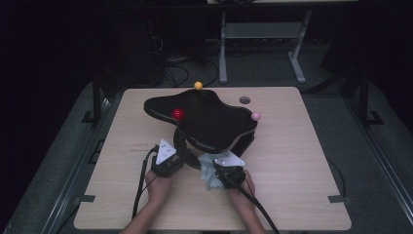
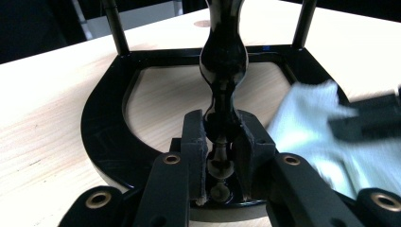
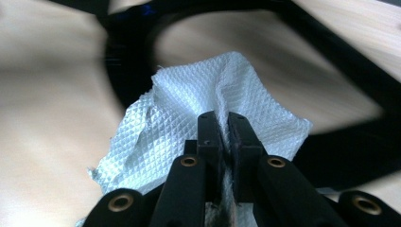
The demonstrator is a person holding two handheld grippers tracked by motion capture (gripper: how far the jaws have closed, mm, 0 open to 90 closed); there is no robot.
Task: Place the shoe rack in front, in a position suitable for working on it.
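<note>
Stand, black and glossy, sits mid-counter. My left hand-held gripper pinches its turned post to steady it; my right hand-held gripper pinches the white cloth beside the base ring. I'd wipe slowly, keeping the cloth flat.

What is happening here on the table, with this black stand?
A person works at a wooden table with two grippers. The left gripper is shut on a turned post of the black stand, holding it. The right gripper is shut on a white cloth against the stand's base, apparently wiping it.
</note>
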